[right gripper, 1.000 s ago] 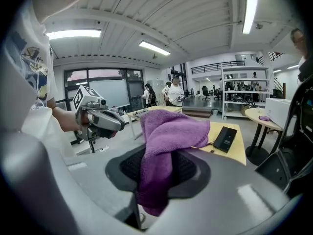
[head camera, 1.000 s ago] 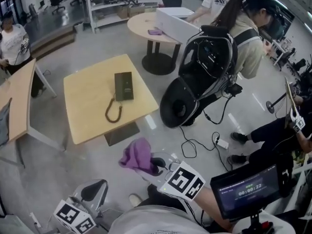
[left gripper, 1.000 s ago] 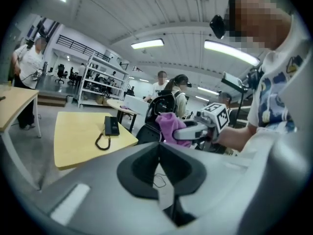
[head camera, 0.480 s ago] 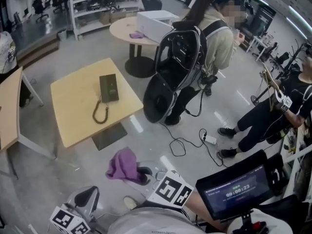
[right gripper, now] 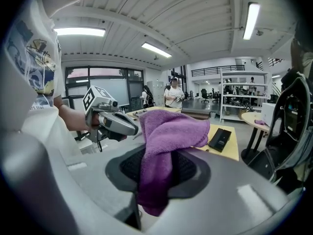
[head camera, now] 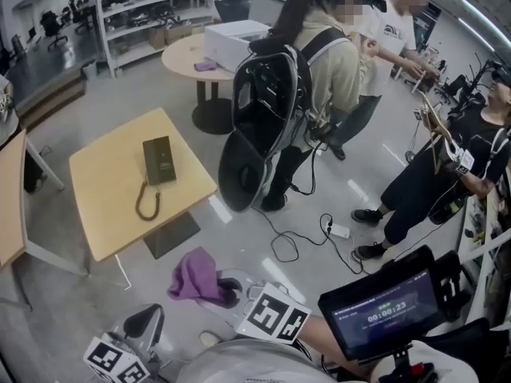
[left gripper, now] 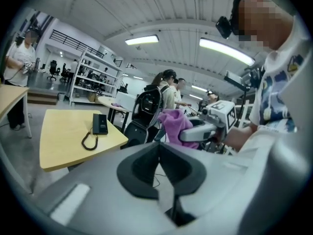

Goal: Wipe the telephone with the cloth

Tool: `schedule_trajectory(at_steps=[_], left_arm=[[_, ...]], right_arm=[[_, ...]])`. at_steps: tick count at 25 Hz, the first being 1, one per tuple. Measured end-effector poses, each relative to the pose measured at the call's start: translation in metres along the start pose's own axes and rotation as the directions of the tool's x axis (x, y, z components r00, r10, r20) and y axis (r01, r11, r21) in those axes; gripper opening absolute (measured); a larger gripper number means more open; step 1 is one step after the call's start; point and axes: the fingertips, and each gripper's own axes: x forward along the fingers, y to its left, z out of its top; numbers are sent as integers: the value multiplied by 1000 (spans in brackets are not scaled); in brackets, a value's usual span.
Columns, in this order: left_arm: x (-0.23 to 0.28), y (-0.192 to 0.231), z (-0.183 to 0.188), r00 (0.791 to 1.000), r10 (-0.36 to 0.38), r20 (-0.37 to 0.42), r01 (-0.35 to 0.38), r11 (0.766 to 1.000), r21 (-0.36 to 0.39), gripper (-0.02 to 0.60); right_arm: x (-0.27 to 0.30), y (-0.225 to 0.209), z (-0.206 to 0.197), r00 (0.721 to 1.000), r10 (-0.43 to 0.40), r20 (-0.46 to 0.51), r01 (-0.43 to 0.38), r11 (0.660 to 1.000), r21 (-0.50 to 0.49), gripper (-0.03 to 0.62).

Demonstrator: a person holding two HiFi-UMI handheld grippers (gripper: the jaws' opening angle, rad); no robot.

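Telephone [head camera: 158,159] sits on the table [head camera: 104,206], well apart; right gripper [right gripper: 156,177] pinches the cloth [right gripper: 168,131] between its 2 jaws for wiping; left gripper [left gripper: 159,163] is closed, seemingly empty.

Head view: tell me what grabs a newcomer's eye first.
The purple cloth at bottom centre, pinched in the right tongs. Next, the black telephone with its coiled cord, alone on the square wooden table at left. At top centre, a person's bulky black backpack.
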Motion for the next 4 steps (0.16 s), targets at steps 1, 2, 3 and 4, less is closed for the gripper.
schedule_trajectory(at_steps=[1, 2, 3, 4], left_arm=[[5, -6, 3, 1000, -3, 2, 3, 1000, 0, 5], [11, -10, 7, 1000, -6, 3, 6, 1000, -2, 5], [17, -13, 11, 1000, -8, 3, 8, 1000, -3, 5], [23, -15, 15, 1000, -11, 2, 11, 1000, -4, 5]], right_arm=[[-7, -3, -1, 1000, -1, -2, 1, 1000, 2, 112], [-13, -8, -2, 1000, -2, -3, 3, 1000, 4, 112], [-18, -13, -2, 1000, -4, -3, 4, 1000, 5, 112], [-22, -18, -2, 1000, -5, -4, 5, 1000, 5, 112]])
